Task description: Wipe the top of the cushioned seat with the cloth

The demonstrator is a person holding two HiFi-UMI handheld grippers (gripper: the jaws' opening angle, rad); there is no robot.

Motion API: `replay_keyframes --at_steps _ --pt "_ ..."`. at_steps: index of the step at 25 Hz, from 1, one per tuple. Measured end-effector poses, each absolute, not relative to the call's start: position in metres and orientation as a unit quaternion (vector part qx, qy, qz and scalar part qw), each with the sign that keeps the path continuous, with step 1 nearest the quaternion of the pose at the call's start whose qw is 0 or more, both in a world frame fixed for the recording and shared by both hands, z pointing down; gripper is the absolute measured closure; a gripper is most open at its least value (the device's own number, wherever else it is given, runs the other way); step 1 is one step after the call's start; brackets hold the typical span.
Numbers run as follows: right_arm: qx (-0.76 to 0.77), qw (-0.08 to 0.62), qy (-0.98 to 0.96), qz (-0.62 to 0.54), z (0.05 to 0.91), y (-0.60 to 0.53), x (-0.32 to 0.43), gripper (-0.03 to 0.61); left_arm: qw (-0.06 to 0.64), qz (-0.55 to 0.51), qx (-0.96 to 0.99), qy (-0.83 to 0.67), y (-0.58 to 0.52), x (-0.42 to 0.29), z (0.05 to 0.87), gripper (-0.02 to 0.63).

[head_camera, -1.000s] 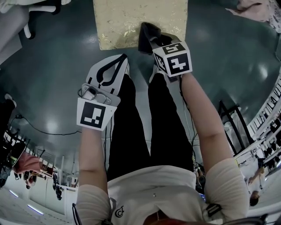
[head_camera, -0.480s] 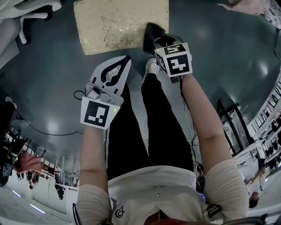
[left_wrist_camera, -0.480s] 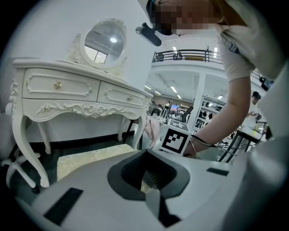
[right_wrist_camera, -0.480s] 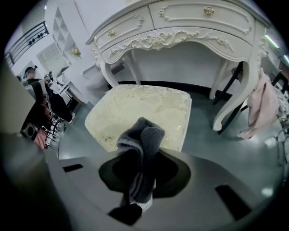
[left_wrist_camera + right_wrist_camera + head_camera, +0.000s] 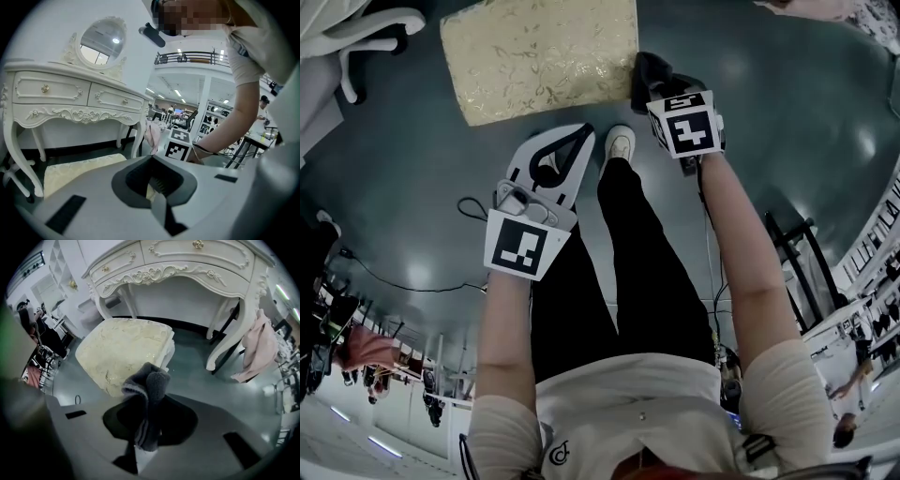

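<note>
The cushioned seat (image 5: 539, 56) is cream with a gold leaf pattern and sits low on the floor at the top of the head view. My right gripper (image 5: 654, 86) is shut on a dark grey cloth (image 5: 647, 73), just off the seat's right front corner. In the right gripper view the bunched cloth (image 5: 149, 394) rises from the jaws, with the seat (image 5: 124, 350) just beyond it. My left gripper (image 5: 581, 133) hovers shut with nothing in it, short of the seat's front edge. In the left gripper view the seat (image 5: 79, 171) shows to the left.
A white carved dressing table (image 5: 187, 263) with an oval mirror (image 5: 101, 42) stands behind the seat. A pink garment (image 5: 255, 352) hangs by its right leg. The person's legs and a white shoe (image 5: 620, 142) stand between the grippers. A black cable (image 5: 394, 277) lies on the floor at left.
The right gripper with the cloth has shifted right, from over the seat's front edge to beside its right corner. The left gripper has held its place.
</note>
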State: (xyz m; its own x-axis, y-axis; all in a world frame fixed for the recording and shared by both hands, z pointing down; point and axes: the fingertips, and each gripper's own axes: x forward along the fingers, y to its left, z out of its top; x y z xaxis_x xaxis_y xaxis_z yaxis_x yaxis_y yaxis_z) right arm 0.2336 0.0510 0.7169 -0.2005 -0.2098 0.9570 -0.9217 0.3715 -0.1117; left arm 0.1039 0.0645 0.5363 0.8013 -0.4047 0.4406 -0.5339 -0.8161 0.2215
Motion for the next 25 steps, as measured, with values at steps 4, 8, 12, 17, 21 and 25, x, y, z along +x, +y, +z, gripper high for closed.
replay_keyframes --at_steps 4,8,12,17,21,25 --pt "0.406 0.460 -0.701 0.363 0.692 0.051 0.227 0.504 0.172 0.181 0.934 -0.255 0.068 0.106 0.522 0.601" --pt "0.414 0.428 -0.721 0.354 0.653 0.046 0.210 0.503 0.189 0.140 0.923 -0.303 0.060 0.098 0.494 0.601" --pt "0.434 0.394 -0.727 0.358 0.605 0.046 0.191 0.503 0.184 0.122 0.918 -0.330 0.051 0.083 0.458 0.601" --pt "0.465 0.340 -0.748 0.329 0.523 0.029 0.171 0.503 0.150 0.098 0.923 -0.340 0.033 0.060 0.391 0.601" --pt "0.472 0.277 -0.772 0.323 0.445 0.022 0.154 0.503 0.111 0.090 0.928 -0.344 0.023 0.043 0.330 0.601" --pt "0.484 0.256 -0.787 0.284 0.369 0.019 0.142 0.503 0.078 0.087 0.931 -0.347 0.017 0.028 0.269 0.601"
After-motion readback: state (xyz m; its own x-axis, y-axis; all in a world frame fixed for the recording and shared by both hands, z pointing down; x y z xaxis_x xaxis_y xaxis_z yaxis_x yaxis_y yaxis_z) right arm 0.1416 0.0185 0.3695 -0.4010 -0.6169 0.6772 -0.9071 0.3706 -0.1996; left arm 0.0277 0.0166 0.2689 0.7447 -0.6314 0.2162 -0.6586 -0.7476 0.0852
